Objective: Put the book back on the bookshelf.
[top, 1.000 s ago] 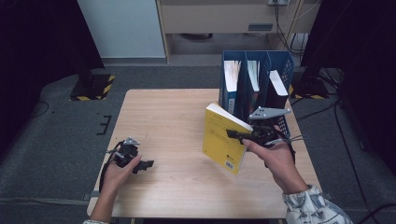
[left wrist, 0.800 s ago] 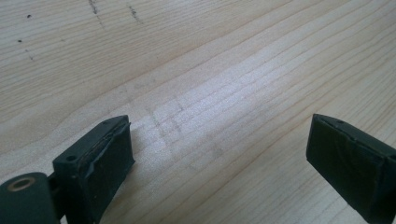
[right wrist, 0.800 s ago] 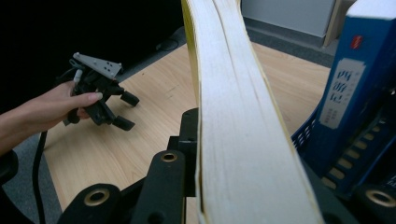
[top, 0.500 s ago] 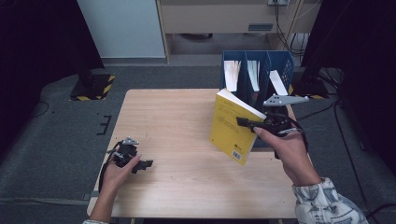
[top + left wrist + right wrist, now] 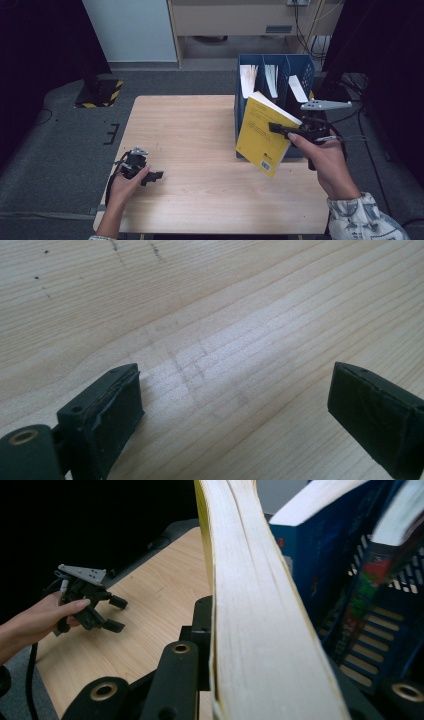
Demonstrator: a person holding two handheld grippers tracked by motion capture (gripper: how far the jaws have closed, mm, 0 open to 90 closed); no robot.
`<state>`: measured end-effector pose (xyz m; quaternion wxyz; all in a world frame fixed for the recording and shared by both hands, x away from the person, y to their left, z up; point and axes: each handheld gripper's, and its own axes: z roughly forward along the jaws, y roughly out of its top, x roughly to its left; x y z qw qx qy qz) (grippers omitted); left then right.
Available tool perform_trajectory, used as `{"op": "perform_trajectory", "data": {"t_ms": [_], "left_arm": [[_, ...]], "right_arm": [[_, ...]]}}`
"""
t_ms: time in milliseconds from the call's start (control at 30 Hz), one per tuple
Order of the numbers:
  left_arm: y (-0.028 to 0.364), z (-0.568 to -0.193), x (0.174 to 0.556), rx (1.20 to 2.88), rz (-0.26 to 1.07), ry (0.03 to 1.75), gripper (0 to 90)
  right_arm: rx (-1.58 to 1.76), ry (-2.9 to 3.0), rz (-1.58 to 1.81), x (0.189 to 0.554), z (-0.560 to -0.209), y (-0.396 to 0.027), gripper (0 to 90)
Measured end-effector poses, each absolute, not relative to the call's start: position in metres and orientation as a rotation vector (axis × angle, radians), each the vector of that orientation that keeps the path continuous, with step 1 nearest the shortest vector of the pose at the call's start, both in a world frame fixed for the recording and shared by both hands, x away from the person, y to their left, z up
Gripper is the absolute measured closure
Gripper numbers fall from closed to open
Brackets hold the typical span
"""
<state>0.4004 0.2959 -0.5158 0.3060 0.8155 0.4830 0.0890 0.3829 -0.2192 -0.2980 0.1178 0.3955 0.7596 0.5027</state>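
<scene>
The yellow book (image 5: 262,135) hangs in the air over the right part of the tabletop (image 5: 200,130), clamped in the right tongs (image 5: 280,128), which press on it from both sides near its upper right edge. In the high view the book is tilted, its top corner leaning toward the blue file rack (image 5: 247,62) and its lower corner, the one with the barcode, pointing down at the wood without touching it. It sits just in front of the rack's left compartment, overlapping the rack's front wall from this angle. The rack stands at the far right of the tabletop, and its compartments hold several books with pale page edges showing. In the right gripper view the book's page block (image 5: 250,605) runs up the middle of the picture between the black jaws, with the rack's books close on the right. The left tongs (image 5: 152,176) rest low on the near left part of the tabletop in the person's left hand (image 5: 122,187), well apart from the book. Their jaws stand wide with only bare wood between them in the left gripper view.
</scene>
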Motion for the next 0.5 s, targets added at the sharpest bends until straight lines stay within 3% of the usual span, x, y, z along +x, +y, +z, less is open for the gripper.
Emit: {"op": "perform_trajectory", "data": {"t_ms": [500], "left_arm": [[0.296,-0.516,0.400,2.161,0.239,1.279,6.8]], "right_arm": [[1.215,2.162,1.407,0.381,-0.293,-0.247,75.1]]}}
